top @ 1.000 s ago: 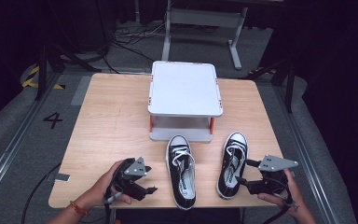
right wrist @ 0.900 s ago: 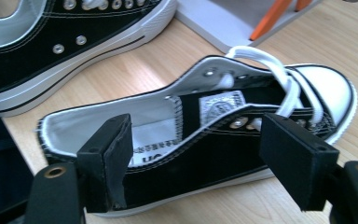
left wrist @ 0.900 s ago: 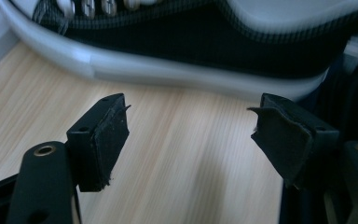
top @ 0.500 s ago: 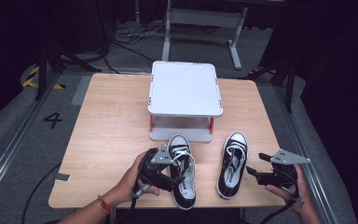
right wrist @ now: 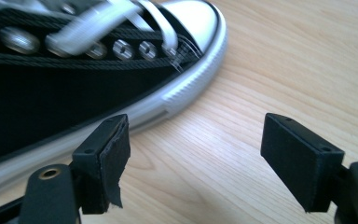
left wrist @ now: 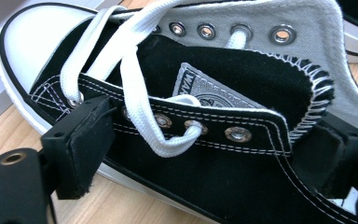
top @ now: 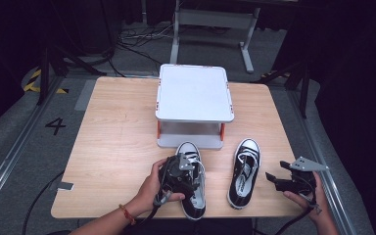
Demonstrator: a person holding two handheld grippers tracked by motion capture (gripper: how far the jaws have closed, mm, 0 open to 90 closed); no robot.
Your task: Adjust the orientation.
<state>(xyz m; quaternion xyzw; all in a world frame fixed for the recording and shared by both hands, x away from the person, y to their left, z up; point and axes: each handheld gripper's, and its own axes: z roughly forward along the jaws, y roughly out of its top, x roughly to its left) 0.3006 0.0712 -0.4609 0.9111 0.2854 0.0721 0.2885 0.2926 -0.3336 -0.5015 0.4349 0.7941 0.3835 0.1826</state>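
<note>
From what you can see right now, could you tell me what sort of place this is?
Probably a lab or recording workspace, not a home: a plain wooden table stands on grey flooring with a painted number 4, loose cables run along the dark floor behind, and a metal stand sits beyond.

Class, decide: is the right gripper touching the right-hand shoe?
Apart. In the right gripper view, the right gripper has open jaws over bare table, with wood showing between them and the right-hand shoe.
</note>
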